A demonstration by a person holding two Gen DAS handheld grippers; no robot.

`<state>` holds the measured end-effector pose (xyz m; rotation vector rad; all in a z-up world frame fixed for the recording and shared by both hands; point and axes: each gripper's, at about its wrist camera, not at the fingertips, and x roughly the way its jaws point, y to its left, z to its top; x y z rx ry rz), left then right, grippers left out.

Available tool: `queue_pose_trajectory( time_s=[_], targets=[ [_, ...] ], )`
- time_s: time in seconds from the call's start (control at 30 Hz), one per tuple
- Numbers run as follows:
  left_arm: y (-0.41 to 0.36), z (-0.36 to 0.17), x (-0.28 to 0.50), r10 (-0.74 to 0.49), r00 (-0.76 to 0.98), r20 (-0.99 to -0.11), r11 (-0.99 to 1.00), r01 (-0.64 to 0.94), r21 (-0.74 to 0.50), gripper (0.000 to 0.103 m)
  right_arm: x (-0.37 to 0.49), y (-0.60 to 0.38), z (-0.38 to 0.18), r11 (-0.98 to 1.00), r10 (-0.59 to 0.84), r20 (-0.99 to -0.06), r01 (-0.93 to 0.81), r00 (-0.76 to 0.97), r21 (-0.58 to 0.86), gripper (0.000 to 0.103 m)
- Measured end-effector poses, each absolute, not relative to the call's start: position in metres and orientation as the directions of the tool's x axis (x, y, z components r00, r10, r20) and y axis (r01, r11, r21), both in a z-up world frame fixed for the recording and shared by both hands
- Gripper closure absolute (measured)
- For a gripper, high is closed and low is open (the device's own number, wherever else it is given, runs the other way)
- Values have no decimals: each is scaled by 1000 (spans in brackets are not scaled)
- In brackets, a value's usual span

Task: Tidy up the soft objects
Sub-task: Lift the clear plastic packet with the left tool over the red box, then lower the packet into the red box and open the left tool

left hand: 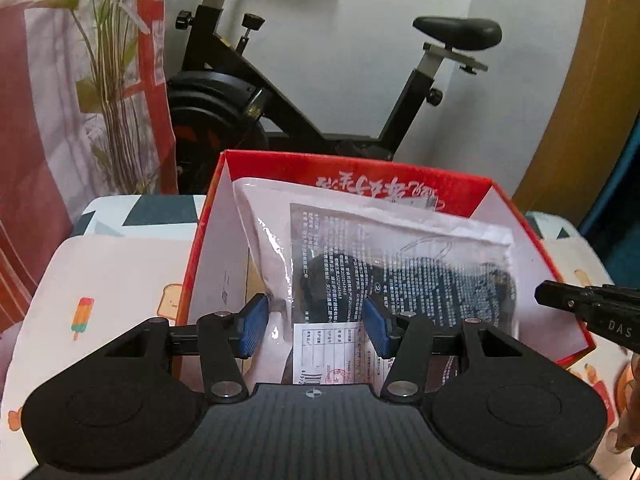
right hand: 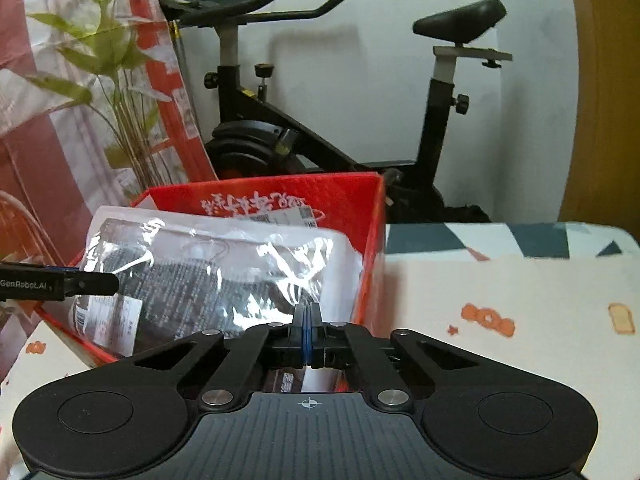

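the left tongs (left hand: pixel 316 322) stand apart over the plastic bag (left hand: pixel 400 264) in the red box (left hand: pixel 208 240); the right tongs (right hand: pixel 307 320) are together, empty, just right of the bag.

left tool (right hand: pixel 60 282): "GenRobot.AI" | right tool (left hand: pixel 600 312): "DAS" | red box (left hand: pixel 400 176): upside-down script, unreadable

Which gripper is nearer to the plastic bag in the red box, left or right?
Left. The left gripper has its jaws apart on either side of the plastic bag's near edge. The right gripper, jaws shut, sits at the red box's near right corner beside the bag.
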<state>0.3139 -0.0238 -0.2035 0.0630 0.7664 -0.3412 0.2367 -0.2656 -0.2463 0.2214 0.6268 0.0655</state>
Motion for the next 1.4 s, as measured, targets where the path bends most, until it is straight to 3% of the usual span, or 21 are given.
queue_pose_trajectory(
  time_s=[0.1,0.2,0.43,0.73,1.0,1.23,1.4],
  targets=[
    [-19,-202,313,-299,672,-678,942,323,-96,49,249,-256,-232,976,162,-591,-40,790,214,101],
    [-18,-202,315,-303,675,-673,942,318,-104,52,274,-248,-233,967,211,-667,-54,715,249,97],
    [-19,-203,325,-334,668,-665,935,327,-141,81,325,-229,-261,959,241,-777,-18,582,284,92],
    [-33,-233,358,-345,532,-773,923,343,-175,81,345,-221,-271,969,216,-846,-2,487,247,89],
    [-43,-250,372,-315,442,-840,918,365,-152,81,349,-221,-275,967,221,-841,2,493,255,89],
    [-45,-253,378,-294,427,-855,933,324,-159,81,338,-223,-269,963,215,-813,20,541,268,89],
    [-44,-235,362,-302,510,-806,927,354,-123,81,311,-225,-250,966,198,-744,4,638,260,83]
  ],
)
